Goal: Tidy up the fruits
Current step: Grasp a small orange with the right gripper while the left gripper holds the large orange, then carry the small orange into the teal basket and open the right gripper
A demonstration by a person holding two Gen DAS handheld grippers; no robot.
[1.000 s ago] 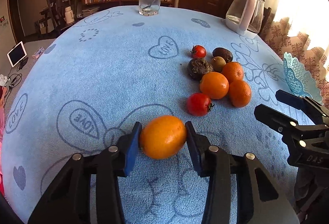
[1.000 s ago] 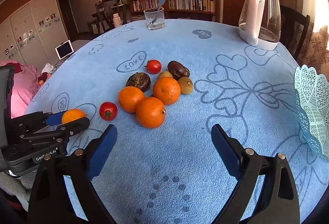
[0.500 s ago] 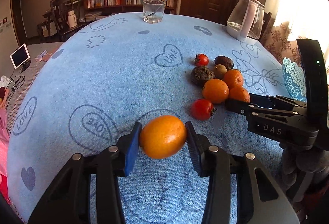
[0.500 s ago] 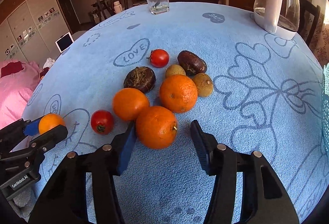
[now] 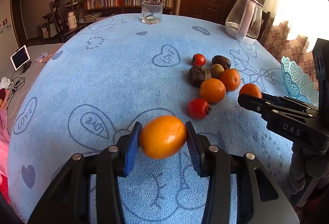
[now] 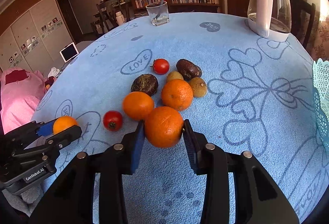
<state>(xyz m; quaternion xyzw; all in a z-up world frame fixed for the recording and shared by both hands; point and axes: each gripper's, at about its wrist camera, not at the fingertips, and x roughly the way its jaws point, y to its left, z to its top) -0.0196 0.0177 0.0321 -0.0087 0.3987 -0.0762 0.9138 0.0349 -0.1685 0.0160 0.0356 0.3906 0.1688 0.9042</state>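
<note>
Orange (image 5: pixel 250 90) half hidden behind right gripper (image 5: pixel 249 98).

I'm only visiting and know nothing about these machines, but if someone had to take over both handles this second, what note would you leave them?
Left claw: shut on a smooth orange fruit, held near the table's front.
Right claw: shut on an orange at the near edge of the fruit pile.
On the blue cloth: two oranges, two tomatoes, two dark fruits and two small brown ones.
The lace basket sits at the right; its inside can't be seen.
Left to do: probably carry both held fruits to the basket, then the rest.
</note>
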